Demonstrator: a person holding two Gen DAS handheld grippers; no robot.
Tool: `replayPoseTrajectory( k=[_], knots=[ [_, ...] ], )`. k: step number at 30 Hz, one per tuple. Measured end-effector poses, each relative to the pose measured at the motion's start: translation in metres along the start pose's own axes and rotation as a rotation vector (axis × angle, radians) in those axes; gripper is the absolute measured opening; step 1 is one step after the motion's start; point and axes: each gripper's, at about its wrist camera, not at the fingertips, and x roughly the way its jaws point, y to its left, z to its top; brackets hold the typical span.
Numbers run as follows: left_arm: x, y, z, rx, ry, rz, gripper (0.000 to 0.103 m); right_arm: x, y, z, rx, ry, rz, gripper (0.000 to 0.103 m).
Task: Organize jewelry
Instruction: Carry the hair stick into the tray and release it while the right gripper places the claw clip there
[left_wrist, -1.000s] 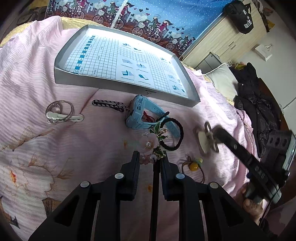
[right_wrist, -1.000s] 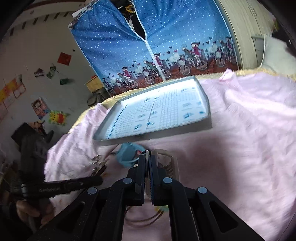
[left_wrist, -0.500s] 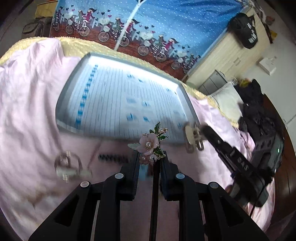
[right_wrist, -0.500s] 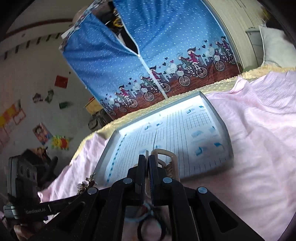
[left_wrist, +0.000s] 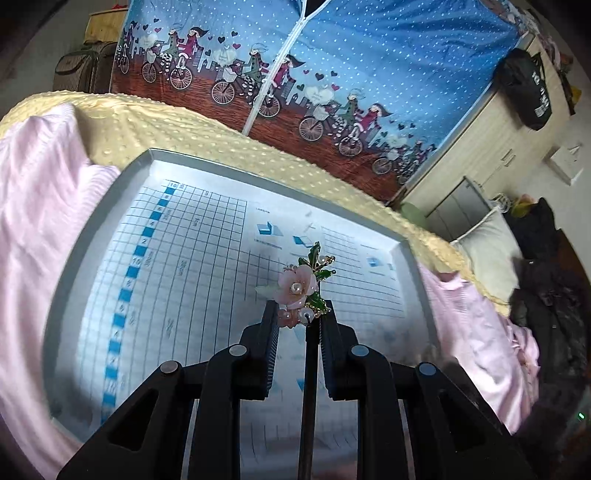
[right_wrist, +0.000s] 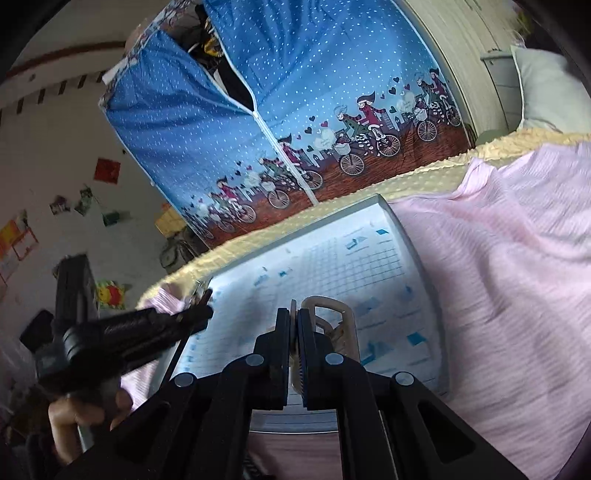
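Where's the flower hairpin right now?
In the left wrist view, the flower hairpin sits clamped in the left gripper, held above the grid-lined tray.

I see a flower pin (left_wrist: 300, 287) with pink petals, pearl beads and green enamel leaves, standing upright above the tray (left_wrist: 92, 236). The tray is a shallow grey one lined with a blue-and-white grid sheet, lying on pink bedding. A beige hair clip (right_wrist: 334, 325) with an open looped frame hangs over the tray's near part.
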Motion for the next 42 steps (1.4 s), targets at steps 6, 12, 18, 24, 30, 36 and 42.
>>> replayPoseTrajectory(
  k=[6,12,18,24,30,36,42],
  knots=[
    [0.031,0.006,-0.003,0.000,0.028,0.038,0.017,0.014,-0.004,-0.010,-0.039,0.035,-0.041,0.005],
    [0.038,0.006,-0.008,0.004,0.013,0.077,0.018,0.016,-0.005,-0.012,-0.044,0.034,-0.050,0.005],
    [0.031,0.012,-0.008,-0.062,0.032,0.063,0.034,0.016,-0.005,-0.010,-0.047,0.040,-0.064,0.007],
    [-0.016,0.005,-0.015,0.017,-0.091,0.098,0.067,0.006,0.004,-0.006,-0.087,0.017,-0.108,0.039],
    [-0.068,-0.010,-0.035,0.146,-0.208,0.194,0.085,-0.021,0.030,-0.006,-0.176,-0.055,-0.139,0.082],
    [-0.126,-0.019,-0.062,0.217,-0.307,0.232,0.101,-0.059,0.058,-0.014,-0.242,-0.130,-0.116,0.103],
    [-0.178,-0.026,-0.086,0.213,-0.369,0.226,0.101,-0.103,0.094,-0.030,-0.400,-0.190,-0.140,0.103]
  ],
)
